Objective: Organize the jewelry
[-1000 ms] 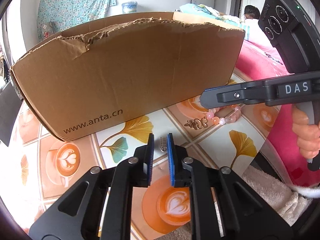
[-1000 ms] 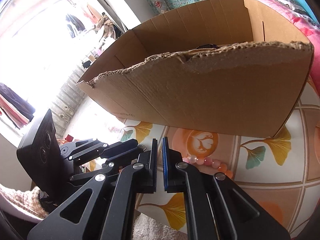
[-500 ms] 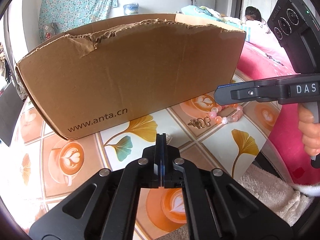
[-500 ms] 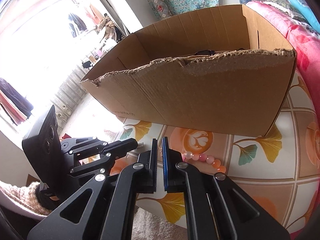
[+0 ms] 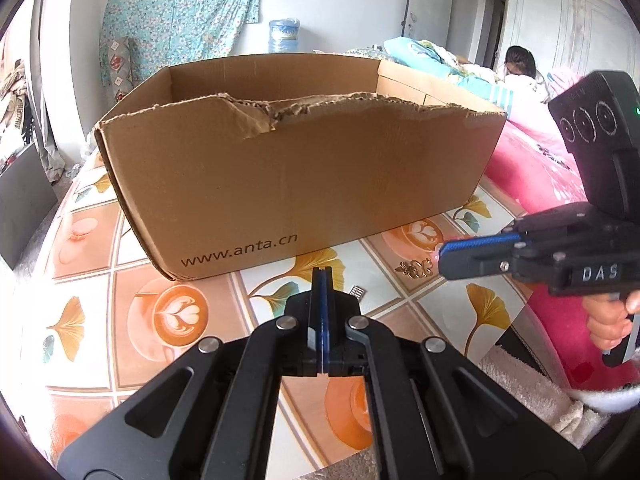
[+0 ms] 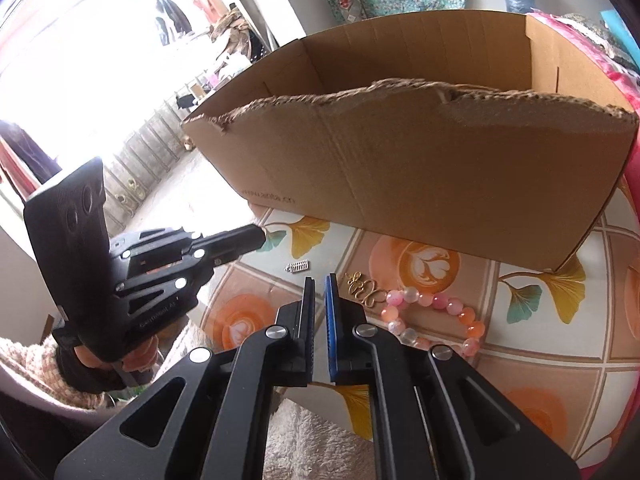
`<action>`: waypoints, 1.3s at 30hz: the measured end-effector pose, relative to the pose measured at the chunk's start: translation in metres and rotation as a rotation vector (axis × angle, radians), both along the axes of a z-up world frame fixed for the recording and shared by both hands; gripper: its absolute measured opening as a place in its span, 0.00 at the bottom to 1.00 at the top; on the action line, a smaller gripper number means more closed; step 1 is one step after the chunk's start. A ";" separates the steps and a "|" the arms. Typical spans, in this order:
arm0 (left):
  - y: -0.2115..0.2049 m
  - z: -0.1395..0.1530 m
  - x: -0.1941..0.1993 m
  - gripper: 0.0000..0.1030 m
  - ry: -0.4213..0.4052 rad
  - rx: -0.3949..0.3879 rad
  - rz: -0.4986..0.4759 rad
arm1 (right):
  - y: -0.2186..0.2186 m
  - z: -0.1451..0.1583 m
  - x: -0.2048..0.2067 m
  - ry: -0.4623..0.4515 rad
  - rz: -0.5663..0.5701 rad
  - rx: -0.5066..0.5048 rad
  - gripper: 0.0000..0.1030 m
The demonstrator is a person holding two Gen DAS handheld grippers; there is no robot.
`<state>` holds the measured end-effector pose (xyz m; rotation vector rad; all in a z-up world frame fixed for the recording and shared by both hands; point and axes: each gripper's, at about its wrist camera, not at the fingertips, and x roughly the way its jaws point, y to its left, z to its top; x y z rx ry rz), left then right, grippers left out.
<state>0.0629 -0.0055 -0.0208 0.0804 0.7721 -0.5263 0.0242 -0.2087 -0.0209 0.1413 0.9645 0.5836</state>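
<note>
- Cardboard box [image 5: 304,184] with torn near rim; I can't see its contents.
- My left gripper [image 5: 322,276] is closed and empty, right gripper [image 6: 320,284] nearly closed and empty, above the table's near edge [image 6: 316,404].

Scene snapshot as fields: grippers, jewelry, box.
left gripper: shut, nothing between pads
right gripper: all but shut, empty
silver clip: lying on table, in neither gripper
gold brooch: on table, beside bead bracelet
bead bracelet: on table, near right gripper
cardboard box: open top, behind the jewelry
</note>
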 end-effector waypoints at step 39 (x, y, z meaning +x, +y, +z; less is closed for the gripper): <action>-0.048 -0.012 -0.002 0.04 0.019 0.233 -0.155 | -0.027 -0.002 0.012 -0.045 -0.080 -0.090 0.06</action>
